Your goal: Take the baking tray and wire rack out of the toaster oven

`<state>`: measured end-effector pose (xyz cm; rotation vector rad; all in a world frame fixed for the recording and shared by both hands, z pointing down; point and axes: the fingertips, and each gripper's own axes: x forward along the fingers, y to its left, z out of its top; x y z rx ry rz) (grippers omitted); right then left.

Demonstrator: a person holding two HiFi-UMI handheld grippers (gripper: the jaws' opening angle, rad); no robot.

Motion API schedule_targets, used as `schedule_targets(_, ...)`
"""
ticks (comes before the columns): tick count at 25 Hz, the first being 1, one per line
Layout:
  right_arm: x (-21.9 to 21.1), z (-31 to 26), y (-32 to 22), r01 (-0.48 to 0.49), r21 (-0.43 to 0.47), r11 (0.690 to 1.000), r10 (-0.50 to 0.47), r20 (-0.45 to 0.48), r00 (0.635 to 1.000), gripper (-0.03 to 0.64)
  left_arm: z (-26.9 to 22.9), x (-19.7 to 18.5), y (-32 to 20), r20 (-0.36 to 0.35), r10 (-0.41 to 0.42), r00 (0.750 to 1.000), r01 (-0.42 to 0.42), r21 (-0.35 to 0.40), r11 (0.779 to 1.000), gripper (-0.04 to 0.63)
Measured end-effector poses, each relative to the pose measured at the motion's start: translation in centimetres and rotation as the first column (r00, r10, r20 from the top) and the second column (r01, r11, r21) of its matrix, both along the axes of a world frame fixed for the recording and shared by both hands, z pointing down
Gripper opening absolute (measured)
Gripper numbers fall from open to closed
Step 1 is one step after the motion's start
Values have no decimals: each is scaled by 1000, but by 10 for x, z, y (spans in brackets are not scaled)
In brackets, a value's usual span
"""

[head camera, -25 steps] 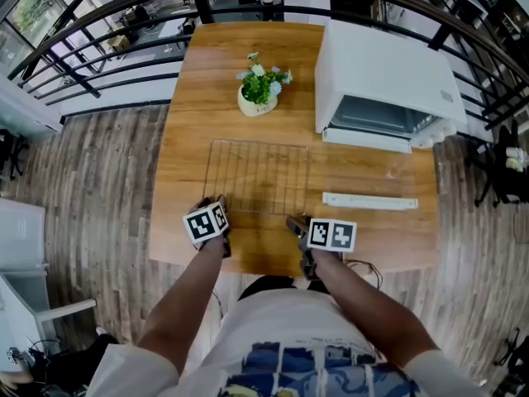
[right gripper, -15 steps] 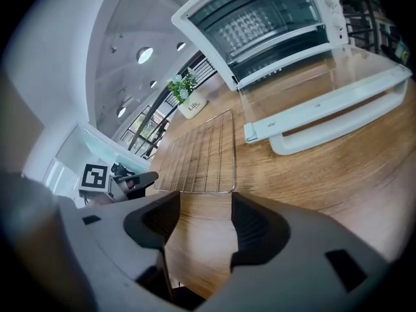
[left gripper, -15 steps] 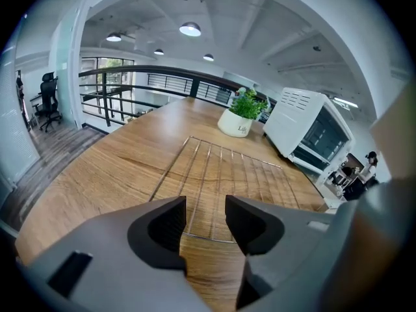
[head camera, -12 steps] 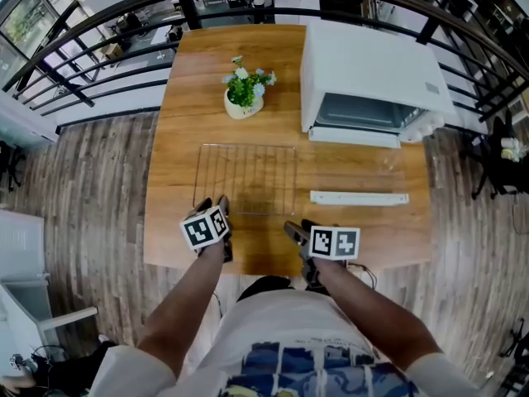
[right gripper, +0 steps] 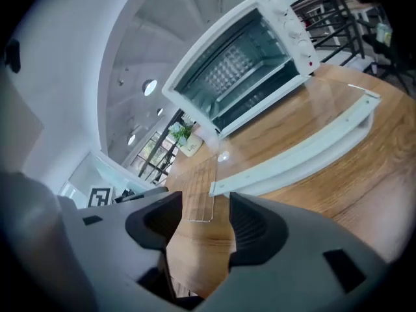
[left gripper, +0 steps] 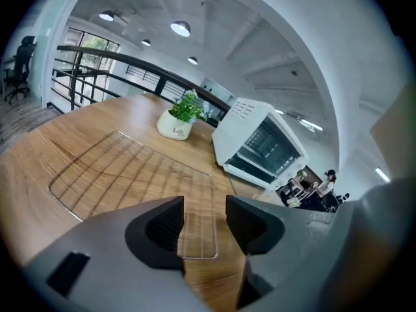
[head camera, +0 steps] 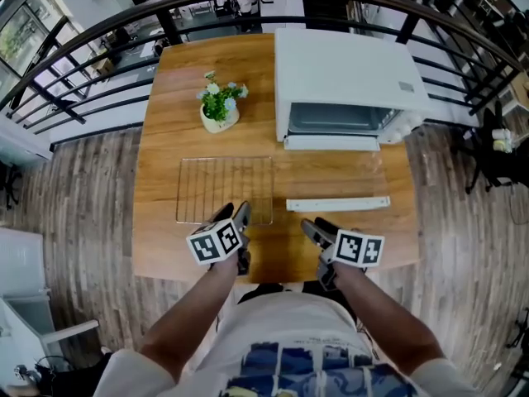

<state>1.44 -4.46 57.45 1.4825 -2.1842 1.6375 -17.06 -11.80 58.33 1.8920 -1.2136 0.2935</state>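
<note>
The wire rack (head camera: 223, 190) lies flat on the wooden table (head camera: 157, 222), in front of the potted plant. The white toaster oven (head camera: 347, 81) stands at the back right, its glass door (head camera: 335, 176) folded down onto the table. No baking tray shows outside it, and I cannot tell what is in its cavity (right gripper: 237, 64). My left gripper (head camera: 234, 215) hovers open over the rack's near right corner (left gripper: 198, 239), with nothing between its jaws. My right gripper (head camera: 314, 228) hangs just short of the door's white handle (head camera: 337, 204). Its jaws are closing with nothing between them.
A potted plant (head camera: 218, 106) stands behind the rack, left of the oven. Black railings (head camera: 99, 73) run round the table's far side and both ends. The door's handle (right gripper: 305, 151) stretches across the right gripper view.
Both grippers have lifted and shifted right along the table's near edge. The left one went from the rack's near left corner to its near right corner. The rack has stayed put.
</note>
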Motion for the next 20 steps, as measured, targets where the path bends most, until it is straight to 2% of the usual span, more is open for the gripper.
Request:
schedule_targets(4, 45, -16, -11, -98, 48, 994, 94, 84, 992, 226, -17, 49, 2, -107, 32, 994, -29, 22, 999, 195)
schedule_targets(8, 80, -28, -21, -153, 63, 986, 141, 154, 978, 225, -23, 88, 1, -158, 51, 986, -48, 22, 999, 195)
schedule_targets(12, 121, -36, -31, -195, 64, 979, 182, 167, 969, 222, -37, 131, -4, -221, 83, 972, -76, 39, 996, 195)
schedule_targets(16, 162, -36, -43, -292, 13, 956, 281, 231, 931, 213, -45, 160, -17, -333, 70, 940, -59, 42, 997, 195)
schedule_targets(20, 211, -35, -57, -325, 0, 946, 315, 240, 918, 213, -50, 185, -32, -437, 20, 899, -9, 27, 1000, 193)
